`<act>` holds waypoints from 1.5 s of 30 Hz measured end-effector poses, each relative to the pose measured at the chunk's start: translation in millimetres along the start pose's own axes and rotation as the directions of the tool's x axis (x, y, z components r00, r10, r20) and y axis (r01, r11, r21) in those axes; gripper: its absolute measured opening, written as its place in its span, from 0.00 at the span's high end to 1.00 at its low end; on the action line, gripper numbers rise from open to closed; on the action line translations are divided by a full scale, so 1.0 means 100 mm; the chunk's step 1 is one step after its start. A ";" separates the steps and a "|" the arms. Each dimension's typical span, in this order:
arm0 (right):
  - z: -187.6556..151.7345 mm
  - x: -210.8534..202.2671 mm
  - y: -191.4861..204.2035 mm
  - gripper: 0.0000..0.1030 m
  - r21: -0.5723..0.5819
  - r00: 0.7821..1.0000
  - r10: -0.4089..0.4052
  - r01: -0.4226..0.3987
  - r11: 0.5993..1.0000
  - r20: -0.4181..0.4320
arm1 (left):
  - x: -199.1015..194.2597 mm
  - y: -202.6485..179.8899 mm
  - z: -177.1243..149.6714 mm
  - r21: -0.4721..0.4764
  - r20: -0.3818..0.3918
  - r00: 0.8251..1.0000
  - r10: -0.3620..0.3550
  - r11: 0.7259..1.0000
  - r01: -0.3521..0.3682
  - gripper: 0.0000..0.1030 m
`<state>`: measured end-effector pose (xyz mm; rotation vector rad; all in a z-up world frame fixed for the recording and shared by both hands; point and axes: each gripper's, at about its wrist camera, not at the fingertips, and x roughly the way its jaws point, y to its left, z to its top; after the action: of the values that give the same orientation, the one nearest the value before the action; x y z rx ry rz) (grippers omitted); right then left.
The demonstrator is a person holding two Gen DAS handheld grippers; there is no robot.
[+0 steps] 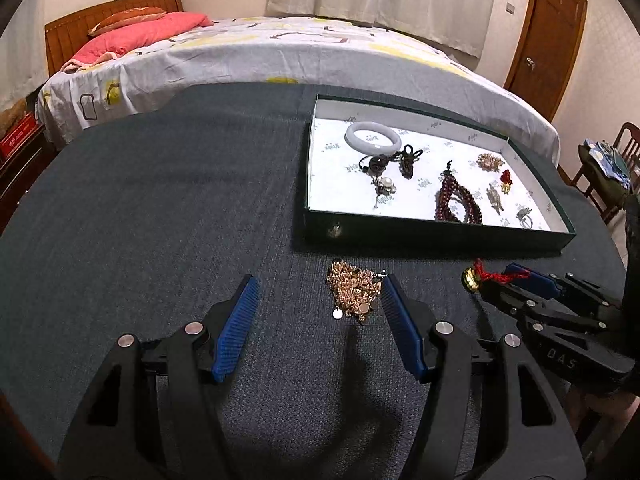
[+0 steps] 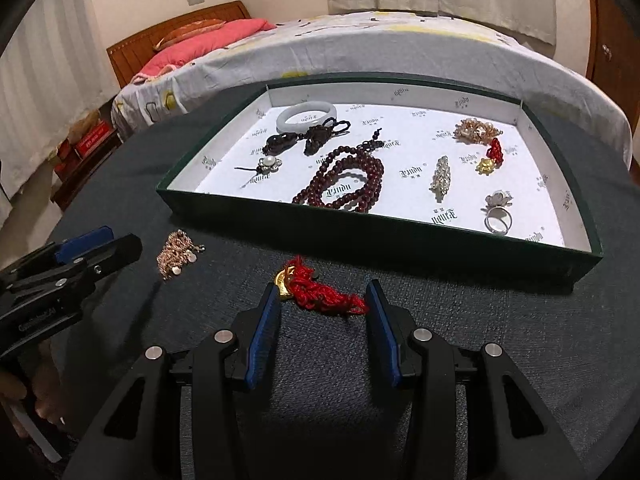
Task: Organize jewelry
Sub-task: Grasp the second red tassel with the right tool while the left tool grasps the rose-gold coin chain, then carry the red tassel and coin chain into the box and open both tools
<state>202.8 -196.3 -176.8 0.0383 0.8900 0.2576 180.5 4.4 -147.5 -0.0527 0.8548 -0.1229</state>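
1. Jewelry mostly lies in the green tray point(image 2: 400, 240) on my counter point(image 1: 160, 220).
2. My left hand-held gripper point(image 1: 318, 292) stands wide, the gold chain point(image 1: 354, 292) touching its right pad.
3. My right hand-held gripper point(image 2: 322, 294) brackets the red-corded gold charm point(image 2: 316, 290), pads barely touching.

Both wrist views look steeply down, sharing the tray point(image 1: 436, 228).

The desk point(image 1: 160, 220) wears a dark grey-blue cloth. The box point(image 2: 360, 240) is dark green outside, white inside with small printed logos. In it: a pale milky bangle point(image 2: 306, 115), dark red beads point(image 2: 344, 178). Near the desk's front edge lie a rose-gold chain point(image 1: 354, 290) and a red-corded gold charm point(image 2: 316, 290). Blue pads point(image 2: 264, 336) line each black hand-held gripper.
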 end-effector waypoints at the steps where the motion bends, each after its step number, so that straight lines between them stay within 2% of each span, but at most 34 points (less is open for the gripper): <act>1: 0.00 0.00 0.00 0.74 -0.004 1.000 0.002 -0.002 1.000 0.000 | 0.01 0.00 -0.01 0.000 -0.005 1.000 -0.002 1.000 0.002 0.40; 3: -0.01 -0.01 -0.01 0.85 -0.002 1.000 0.011 -0.011 1.000 -0.001 | 0.04 -0.01 -0.02 0.001 -0.014 1.000 -0.004 1.000 0.004 0.40; 5: -0.02 -0.03 -0.01 0.88 -0.004 1.000 0.013 -0.013 1.000 0.007 | 0.06 -0.03 -0.03 0.003 -0.018 1.000 -0.005 1.000 0.005 0.40; 12: 0.00 -0.26 -0.15 0.89 0.017 0.997 -0.025 0.024 1.000 0.068 | 0.12 -0.14 -0.04 0.013 -0.030 0.999 -0.030 0.999 0.031 0.40; 17: -0.02 -0.39 -0.35 0.89 0.055 0.995 -0.055 0.051 0.997 0.087 | 0.25 -0.21 -0.04 0.025 -0.046 0.998 -0.044 0.999 0.045 0.40; 21: -0.06 -0.45 -0.46 0.89 0.086 0.995 -0.058 0.051 0.995 0.086 | 0.34 -0.24 -0.03 0.043 -0.043 0.999 -0.029 0.999 0.031 0.41; 24: -0.09 -0.45 -0.49 0.89 0.099 0.995 -0.056 0.048 0.994 0.085 | 0.35 -0.25 -0.02 0.055 -0.037 0.999 -0.030 0.998 0.032 0.49; 27: -0.10 -0.44 -0.50 0.89 0.108 0.995 -0.053 0.043 0.993 0.086 | 0.34 -0.25 -0.02 0.054 -0.035 0.999 -0.040 0.998 0.042 0.63; 29: -0.11 -0.43 -0.52 0.89 0.114 0.995 -0.052 0.042 0.993 0.087 | 0.34 -0.24 -0.02 0.063 -0.036 0.999 -0.040 0.997 0.042 0.77; 32: -0.12 -0.43 -0.53 0.89 0.124 0.995 -0.051 0.039 0.991 0.088 | 0.33 -0.23 -0.02 0.062 -0.035 0.998 -0.054 0.997 0.056 0.84; 35: -0.13 -0.43 -0.55 0.89 0.130 0.995 -0.051 0.039 0.991 0.089 | 0.33 -0.23 -0.02 0.059 -0.030 0.998 -0.061 0.996 0.063 0.87; 45: -0.15 -0.44 -0.56 0.89 0.138 0.994 -0.052 0.038 0.990 0.098 | 0.17 -0.25 -0.04 0.077 0.015 0.998 -0.067 0.995 0.065 0.90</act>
<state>176.2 -262.3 -160.2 0.1568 0.8057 0.1511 186.3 -22.8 -159.9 -0.0104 0.8308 -0.2169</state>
